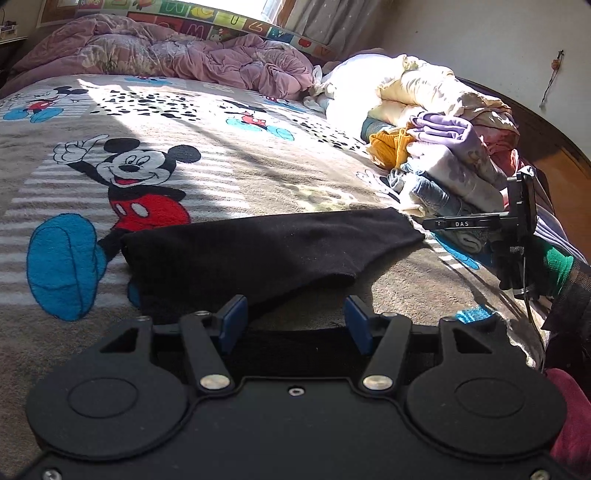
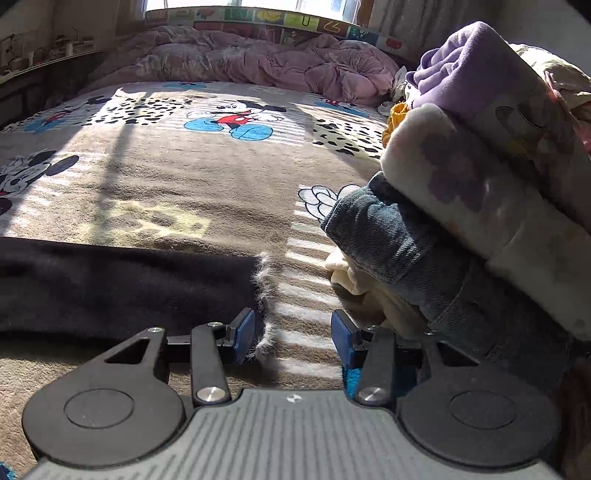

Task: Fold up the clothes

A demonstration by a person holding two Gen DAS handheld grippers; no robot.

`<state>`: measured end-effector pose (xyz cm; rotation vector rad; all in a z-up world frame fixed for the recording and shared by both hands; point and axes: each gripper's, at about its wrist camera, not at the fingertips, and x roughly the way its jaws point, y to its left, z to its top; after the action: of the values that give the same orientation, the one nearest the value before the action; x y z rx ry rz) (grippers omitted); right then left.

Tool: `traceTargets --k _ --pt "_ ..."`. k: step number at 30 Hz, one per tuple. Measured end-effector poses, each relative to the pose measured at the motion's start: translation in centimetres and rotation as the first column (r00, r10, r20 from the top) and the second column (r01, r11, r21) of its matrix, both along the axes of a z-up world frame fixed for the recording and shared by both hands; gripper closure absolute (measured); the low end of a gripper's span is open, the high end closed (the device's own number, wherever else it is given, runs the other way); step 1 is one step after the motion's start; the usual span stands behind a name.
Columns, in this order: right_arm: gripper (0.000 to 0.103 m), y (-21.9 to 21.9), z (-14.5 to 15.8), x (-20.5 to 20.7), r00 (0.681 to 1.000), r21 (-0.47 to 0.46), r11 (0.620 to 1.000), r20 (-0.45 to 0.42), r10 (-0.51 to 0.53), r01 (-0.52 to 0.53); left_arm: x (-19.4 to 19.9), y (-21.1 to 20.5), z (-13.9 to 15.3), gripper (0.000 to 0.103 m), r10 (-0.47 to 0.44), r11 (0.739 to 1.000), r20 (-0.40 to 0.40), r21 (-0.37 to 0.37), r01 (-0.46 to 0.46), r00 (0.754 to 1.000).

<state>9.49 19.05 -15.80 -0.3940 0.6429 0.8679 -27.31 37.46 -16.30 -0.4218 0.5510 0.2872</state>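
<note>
The left gripper (image 1: 295,317) has its two blue pads apart, about half way open. Nothing is pinched between them. A bit of the black cloth (image 1: 266,251) lies under the gap, but the pads do not squeeze it.

The right gripper (image 2: 293,334) also has its blue pads apart, with a gap between them. They hold nothing. The left pad sits just beside the frayed edge of the black cloth (image 2: 122,284). Striped blanket shows in the gap.

The black cloth lies flat on the bed, right in front of both grippers. It looks folded over, with one pointy end toward the pile of clothes.

The blanket (image 1: 207,177) under it is brown and grey, with cartoon mice in red shorts and big blue shoes. Sun makes bright patches on it.

To the right is a pile of clothes (image 1: 443,155). In the right wrist view the pile is close, with blue jeans (image 2: 391,240) low down, a cream cloth with purple flowers (image 2: 461,184) on them, and a purple top (image 2: 469,70) higher up. A yellow piece (image 1: 388,147) pokes out at the side.

At the far end of the bed a pink quilt (image 1: 177,55) lies all bunched up. Behind it stands a board with bright letters (image 1: 207,22).

In the left wrist view the right gripper shows at the right edge, with a green sleeve cuff (image 1: 557,266) behind it.
</note>
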Motion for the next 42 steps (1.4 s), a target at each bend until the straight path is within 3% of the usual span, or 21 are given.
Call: traceTargets --k 3,6,8,10,14,17,21,23,25,28,31,33,36,38,40,41,42 --pt "0.058 -1.2 1.1 -1.6 1.0 0.03 1.0 -0.016 0.002 -0.001 -1.2 -1.6 0.8 0.045 -0.021 0.998 0.015 0.062 0.02 1.0" --pt "0.057 -3.9 3.1 -3.9 0.997 0.116 0.992 -0.058 0.055 -0.048 -2.6 -3.1 1.5 0.045 -0.032 0.992 0.036 0.126 0.027 0.999" --pt "0.057 -5.9 4.7 -6.9 0.991 0.118 0.984 0.006 0.136 -0.136 -3.4 -3.8 1.9 0.041 -0.025 0.983 0.04 0.184 0.017 0.999" --pt "0.057 -7.8 6.1 -9.9 0.973 0.097 0.97 0.081 0.214 -0.222 -3.9 -4.9 1.9 0.035 -0.026 0.958 0.011 0.285 0.022 1.0" --pt "0.057 -11.6 8.0 -15.0 0.908 0.011 0.934 0.242 0.343 -0.356 -3.9 -6.7 1.1 0.032 -0.068 0.905 -0.089 0.413 0.098 0.994" --pt "0.059 -13.6 7.2 -18.8 0.832 -0.128 0.886 0.308 0.463 -0.446 -3.9 -7.9 -0.1 0.032 -0.053 0.85 -0.158 0.51 0.128 0.986" --pt "0.073 -14.7 3.1 -23.0 0.745 -0.325 0.792 0.284 0.604 -0.518 -5.0 -7.8 -0.8 0.032 0.021 0.835 -0.223 0.54 0.106 0.974" --pt "0.074 -14.9 1.3 -24.7 0.706 -0.409 0.746 0.279 0.651 -0.526 -6.2 -7.9 -0.7 0.032 0.041 0.834 -0.23 0.544 0.093 0.972" --pt "0.074 -14.8 0.1 -25.7 0.682 -0.469 0.707 0.261 0.683 -0.529 -7.0 -8.3 -0.9 0.032 0.043 0.805 -0.266 0.581 0.124 0.963" --pt "0.074 -14.7 -1.5 -26.8 0.632 -0.553 0.651 0.264 0.728 -0.52 -7.6 -9.1 -1.8 0.032 0.041 0.711 -0.361 0.665 0.226 0.932" --pt "0.074 -14.7 -2.4 -27.2 0.612 -0.594 0.624 0.26 0.746 -0.508 -7.9 -9.7 -3.2 0.032 0.013 0.604 -0.44 0.719 0.343 0.898" --pt "0.074 -14.6 -2.9 -27.3 0.601 -0.61 0.612 0.262 0.755 -0.502 -7.8 -9.9 -4.1 0.032 -0.002 0.553 -0.474 0.733 0.396 0.88" --pt "0.074 -14.6 -3.6 -27.4 0.588 -0.632 0.615 0.295 0.753 -0.471 -7.2 -10.0 -5.8 0.032 -0.01 0.456 -0.525 0.755 0.471 0.851" --pt "0.073 -14.9 -4.1 -27.6 0.58 -0.643 0.62 0.318 0.75 -0.45 -6.9 -10.0 -6.8 0.033 -0.012 0.381 -0.539 0.776 0.503 0.842" --pt "0.074 -15.2 -4.6 -27.7 0.567 -0.653 0.619 0.335 0.753 -0.436 -6.8 -9.6 -7.0 0.033 -0.004 0.33 -0.539 0.795 0.51 0.842" --pt "0.074 -15.4 -4.8 -27.8 0.556 -0.659 0.615 0.342 0.757 -0.432 -6.7 -9.4 -7.3 0.038 0.019 0.292 -0.552 0.801 0.523 0.834" --pt "0.075 -15.5 -5.0 -27.8 0.55 -0.664 0.614 0.348 0.759 -0.427 -6.6 -9.3 -7.6 0.055 0.045 0.252 -0.565 0.805 0.538 0.824"
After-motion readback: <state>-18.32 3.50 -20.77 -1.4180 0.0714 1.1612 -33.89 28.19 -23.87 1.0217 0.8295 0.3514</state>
